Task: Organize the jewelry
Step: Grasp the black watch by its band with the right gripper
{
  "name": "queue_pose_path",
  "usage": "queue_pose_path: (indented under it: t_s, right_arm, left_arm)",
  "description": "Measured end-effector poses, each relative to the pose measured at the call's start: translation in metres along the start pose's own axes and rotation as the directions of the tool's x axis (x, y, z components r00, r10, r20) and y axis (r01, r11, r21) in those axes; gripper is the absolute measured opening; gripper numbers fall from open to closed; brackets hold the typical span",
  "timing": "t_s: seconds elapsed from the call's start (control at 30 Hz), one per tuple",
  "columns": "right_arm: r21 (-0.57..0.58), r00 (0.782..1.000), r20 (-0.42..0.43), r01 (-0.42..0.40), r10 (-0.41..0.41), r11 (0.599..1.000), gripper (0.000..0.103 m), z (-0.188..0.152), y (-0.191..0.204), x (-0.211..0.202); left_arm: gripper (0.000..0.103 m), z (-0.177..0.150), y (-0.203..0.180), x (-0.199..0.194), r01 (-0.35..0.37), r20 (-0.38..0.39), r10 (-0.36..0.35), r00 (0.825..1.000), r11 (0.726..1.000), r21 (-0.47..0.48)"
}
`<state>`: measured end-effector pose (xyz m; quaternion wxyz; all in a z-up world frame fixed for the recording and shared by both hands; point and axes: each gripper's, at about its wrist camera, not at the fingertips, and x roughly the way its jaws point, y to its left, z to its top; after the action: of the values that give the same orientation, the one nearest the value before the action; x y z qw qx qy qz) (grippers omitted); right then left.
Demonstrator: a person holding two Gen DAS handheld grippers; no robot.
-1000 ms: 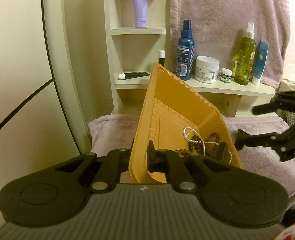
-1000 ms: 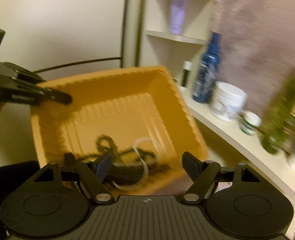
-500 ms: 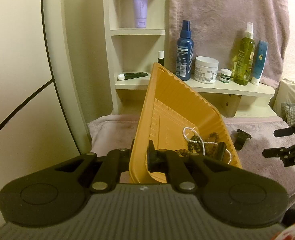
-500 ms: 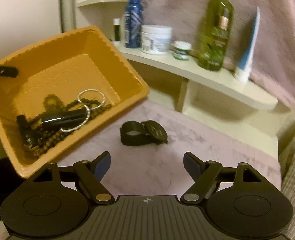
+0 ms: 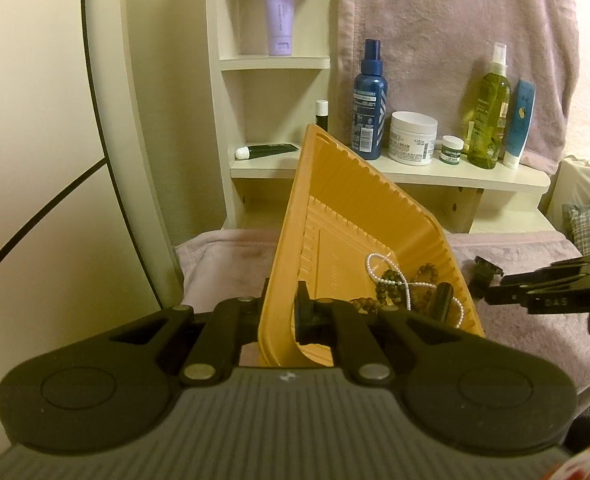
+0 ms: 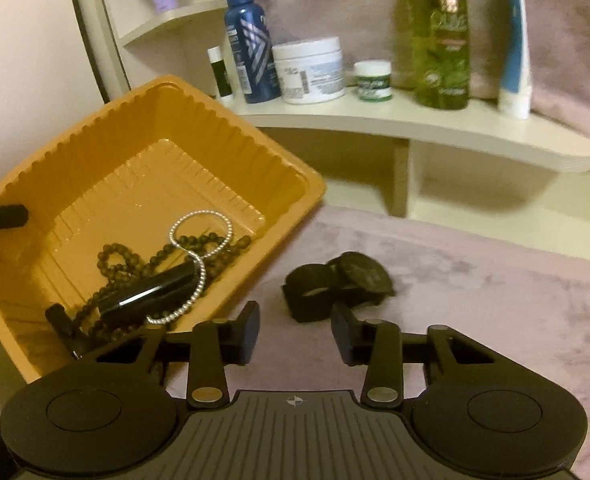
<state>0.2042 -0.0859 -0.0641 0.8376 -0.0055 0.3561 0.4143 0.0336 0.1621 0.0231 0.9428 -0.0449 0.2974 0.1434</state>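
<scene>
Your left gripper (image 5: 283,312) is clamped on the near wall of the orange tray (image 5: 347,208), one finger outside the wall and one inside, and the tray hangs tilted from that grip, its far corner lifted toward the upper middle of the left wrist view. Your right gripper (image 6: 295,334) has its jaws closing at a middling gap with nothing between them; they hover just short of the black watch (image 6: 337,282), which lies on the mauve cloth (image 6: 475,300) at the centre of the right wrist view, its strap looped and its round face turned to the right.

In that same view the tray fills the left side of the frame. Inside it, gathered toward its lower right corner, lie a white pearl bracelet (image 6: 201,256) twisted into a figure of eight, a string of dark brown beads (image 6: 135,264) tangled under it, and a glossy black cylinder (image 6: 147,290) resting across both. A small black piece sits at the lower left of the heap; you cannot tell what it is.

Behind, along the top of the frame, a cream shelf (image 6: 415,124) carries a blue spray bottle (image 6: 249,48), a white jar (image 6: 309,70), a small green-labelled pot (image 6: 373,80), a green bottle (image 6: 441,36) and a blue-and-white tube (image 6: 515,48).
</scene>
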Motion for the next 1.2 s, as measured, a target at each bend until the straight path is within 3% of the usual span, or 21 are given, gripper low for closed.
queue_pose_path:
  t_s: [0.13, 0.23, 0.5, 0.77, 0.83, 0.87, 0.9, 0.93, 1.07, 1.2]
  right_arm:
    - [0.048, 1.000, 0.017, -0.007, 0.006, 0.999, 0.028, 0.001, 0.000, 0.013]
    - [0.071, 1.000, 0.022, -0.009, 0.008, 0.997, 0.007, 0.002, -0.004, 0.020]
    - [0.034, 1.000, 0.000, -0.013, 0.013, 0.999, 0.004, -0.010, -0.021, -0.013]
    - [0.074, 0.994, -0.001, 0.109, -0.109, 0.991, 0.001, -0.040, -0.053, -0.062]
    - [0.102, 0.991, 0.017, 0.129, -0.131, 0.986, 0.006, -0.041, -0.051, -0.065]
    - [0.108, 0.990, 0.027, 0.135, -0.139, 0.985, 0.021, -0.040, -0.048, -0.064]
    - [0.113, 0.989, 0.038, 0.139, -0.145, 0.984, 0.044, -0.039, -0.043, -0.062]
    - [0.122, 0.988, 0.051, 0.138, -0.145, 0.983, 0.053, -0.037, -0.040, -0.060]
    - [0.168, 0.990, 0.069, 0.110, -0.123, 0.980, 0.056, -0.029, -0.021, -0.042]
    - [0.185, 0.981, 0.066, 0.169, -0.184, 0.968, 0.056, -0.018, -0.005, -0.020]
  left_arm:
    - [0.007, 0.000, 0.000, 0.001, -0.001, -0.001, 0.001, 1.000, 1.000, 0.001]
    - [0.007, 0.000, 0.000, 0.001, -0.001, -0.003, 0.001, 1.000, 1.000, 0.001]
    - [0.007, 0.000, 0.000, 0.002, -0.001, -0.001, 0.001, 1.000, 1.000, 0.001]
    - [0.007, -0.001, -0.001, 0.000, 0.000, 0.007, 0.000, 1.000, 1.000, 0.006]
    - [0.007, -0.001, -0.002, -0.001, 0.000, 0.008, 0.000, 1.000, 1.000, 0.007]
    - [0.007, 0.000, -0.002, -0.002, 0.001, 0.009, -0.001, 1.000, 1.000, 0.008]
    - [0.007, 0.000, -0.002, -0.002, 0.001, 0.009, -0.001, 1.000, 1.000, 0.009]
    - [0.007, 0.000, -0.002, -0.003, 0.002, 0.009, -0.003, 1.000, 1.000, 0.010]
    - [0.007, 0.000, -0.002, -0.004, 0.003, 0.009, -0.003, 1.000, 1.000, 0.009]
    - [0.007, 0.000, -0.002, -0.004, 0.004, 0.008, -0.004, 1.000, 1.000, 0.010]
